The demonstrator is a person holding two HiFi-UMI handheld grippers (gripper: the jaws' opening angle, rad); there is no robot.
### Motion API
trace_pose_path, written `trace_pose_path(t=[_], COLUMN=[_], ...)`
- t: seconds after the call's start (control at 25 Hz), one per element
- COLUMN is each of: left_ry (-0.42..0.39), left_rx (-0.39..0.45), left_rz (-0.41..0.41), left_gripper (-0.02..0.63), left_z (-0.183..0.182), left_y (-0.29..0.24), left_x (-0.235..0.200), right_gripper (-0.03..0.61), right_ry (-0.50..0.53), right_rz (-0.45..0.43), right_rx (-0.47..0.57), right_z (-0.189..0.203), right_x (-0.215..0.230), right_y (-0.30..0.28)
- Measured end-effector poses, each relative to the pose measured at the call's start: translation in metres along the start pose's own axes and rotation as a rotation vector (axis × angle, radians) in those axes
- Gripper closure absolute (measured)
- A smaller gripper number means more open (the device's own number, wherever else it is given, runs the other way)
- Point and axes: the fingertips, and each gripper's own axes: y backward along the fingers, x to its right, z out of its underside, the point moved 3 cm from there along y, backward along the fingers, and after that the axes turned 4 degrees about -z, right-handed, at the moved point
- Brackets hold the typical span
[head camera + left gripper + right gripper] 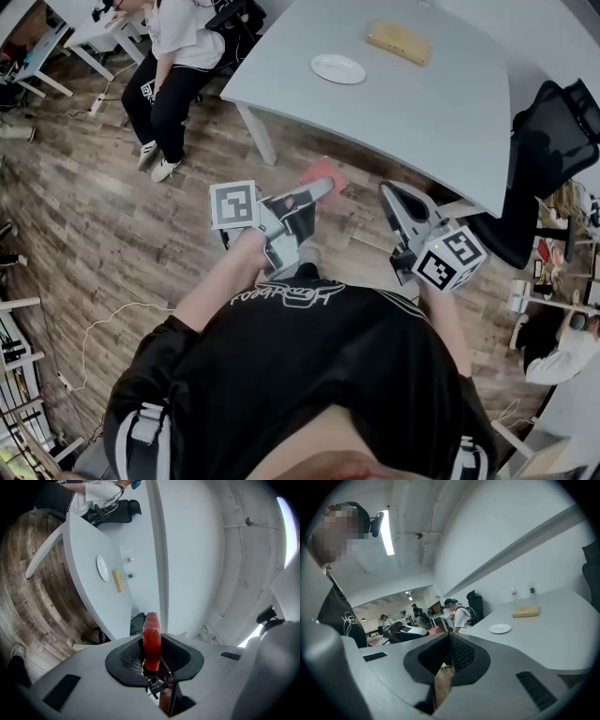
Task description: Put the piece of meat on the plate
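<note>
My left gripper [314,192] is shut on a flat red piece of meat [325,172], held over the wooden floor short of the table. In the left gripper view the meat [151,638] stands on edge between the dark pads. A small white plate [337,68] lies on the white table [422,112], well ahead of both grippers; it also shows as the plate [102,568] and the plate [500,628]. My right gripper [388,192] is to the right of the left one, its jaws closed together with nothing between them [450,641].
A tan block [398,42] lies on the table beyond the plate. A person in a white shirt [173,56] sits at the table's left end. A black office chair [539,159] stands at the right. Cables trail on the floor at the left.
</note>
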Motion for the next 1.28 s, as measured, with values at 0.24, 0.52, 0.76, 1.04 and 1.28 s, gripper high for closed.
trace_pose_path(t=[0.24,0.52,0.76,1.04,1.28], left_ry=[0.025,0.018,-0.022,-0.039,-0.065], left_rx=[0.002,-0.003,-0.021,-0.022,-0.007], left_rz=[0.0,0.01,0.007,-0.004,-0.027], left_gripper=[0.522,0.522,0.522,0.522,0.522], left_z=[-0.043,-0.086,-0.105,-0.124,-0.155], left_y=[-0.002,-0.001,-0.005,-0.023,-0.053], left_x=[-0.018,-0.025,-0.027,-0.037,-0.052], right_gripper=[0.571,0.569,0.57,0.569,0.569], right_ry=[-0.016,0.002,0.011,0.031,0.026], right_rz=[0.01,0.019,0.043,0.034,0.025], right_rx=[-0.014,0.003,0.007,0.013,-0.004], right_z=[-0.006,-0.018,-0.026,-0.038,-0.05], right_x=[0.023,0.037,0.042,0.06,0.096], right_y=[-0.042,-0.085,-0.101,-0.115,-0.141])
